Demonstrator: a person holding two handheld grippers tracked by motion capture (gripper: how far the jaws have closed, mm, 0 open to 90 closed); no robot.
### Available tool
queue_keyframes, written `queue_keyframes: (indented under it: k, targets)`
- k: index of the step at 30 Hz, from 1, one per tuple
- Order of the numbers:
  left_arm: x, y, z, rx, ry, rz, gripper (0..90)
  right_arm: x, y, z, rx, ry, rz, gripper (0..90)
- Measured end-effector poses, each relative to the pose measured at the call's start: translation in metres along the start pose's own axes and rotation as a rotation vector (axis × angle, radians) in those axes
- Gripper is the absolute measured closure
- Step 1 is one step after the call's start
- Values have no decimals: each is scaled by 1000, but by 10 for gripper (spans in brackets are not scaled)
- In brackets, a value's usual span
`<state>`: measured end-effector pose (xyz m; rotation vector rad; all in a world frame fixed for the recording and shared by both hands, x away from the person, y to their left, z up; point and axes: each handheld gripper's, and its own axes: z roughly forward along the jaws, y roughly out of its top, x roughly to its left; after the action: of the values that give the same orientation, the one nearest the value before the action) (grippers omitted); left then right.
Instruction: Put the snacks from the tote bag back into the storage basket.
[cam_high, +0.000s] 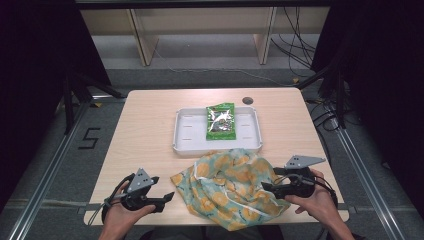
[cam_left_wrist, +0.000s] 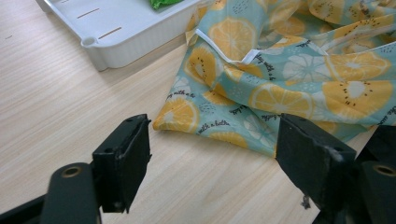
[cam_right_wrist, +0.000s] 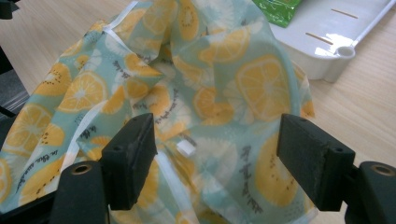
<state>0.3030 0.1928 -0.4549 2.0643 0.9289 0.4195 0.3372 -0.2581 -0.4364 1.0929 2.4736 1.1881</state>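
High view shows my left claw (cam_high: 159, 198) near the front left corner of the bench (cam_high: 150, 125), its jaws spread apart and nothing between them. In the left gripper view the near corner of the fruit-print cloth bag (cam_left_wrist: 280, 79) lies just in front of these jaws, flat on the wood, not touched yet.

The bag (cam_high: 232, 187) is crumpled along the front edge of the bench, a little right of the middle, and its far side reaches to the white tray (cam_high: 182, 135). The tray stands at the middle of the bench and carries a green snack packet (cam_high: 220, 121).

My right claw (cam_high: 270, 186) is at the right side of the bag, close to the front right corner. Its jaws stand wide, and in the right gripper view the folds of the bag (cam_right_wrist: 187, 93) and a white drawstring (cam_right_wrist: 88, 126) lie between and under them, but the pads do not press on the cloth.

I judge the step is to take the bag by its mouth. To do it well, I should lower the right claw on one single layer at the hem with the drawstring, not on a thick bundle, and close slowly. The left claw should take the opposite hem, so the mouth can open toward the tray. Lifting too fast could drag the cloth against the tray.
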Motion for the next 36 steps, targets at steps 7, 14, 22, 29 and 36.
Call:
queue_keyframes:
  k: [7,14,22,29,36]
  targets:
    - [0,-1,2,-5,10,-8,219,1,-11,-6,21,-9,31,242]
    - [0,-1,1,4,13,-14,215,0,-23,-12,20,-37,28,231]
    - [1,-1,2,2,10,-5,215,1,-31,-15,38,-63,13,227]
    - [0,-1,2,6,10,-3,215,-2,-33,-16,58,-68,-12,227]
    - [0,0,2,14,13,-1,215,0,-34,-15,61,-68,6,227]
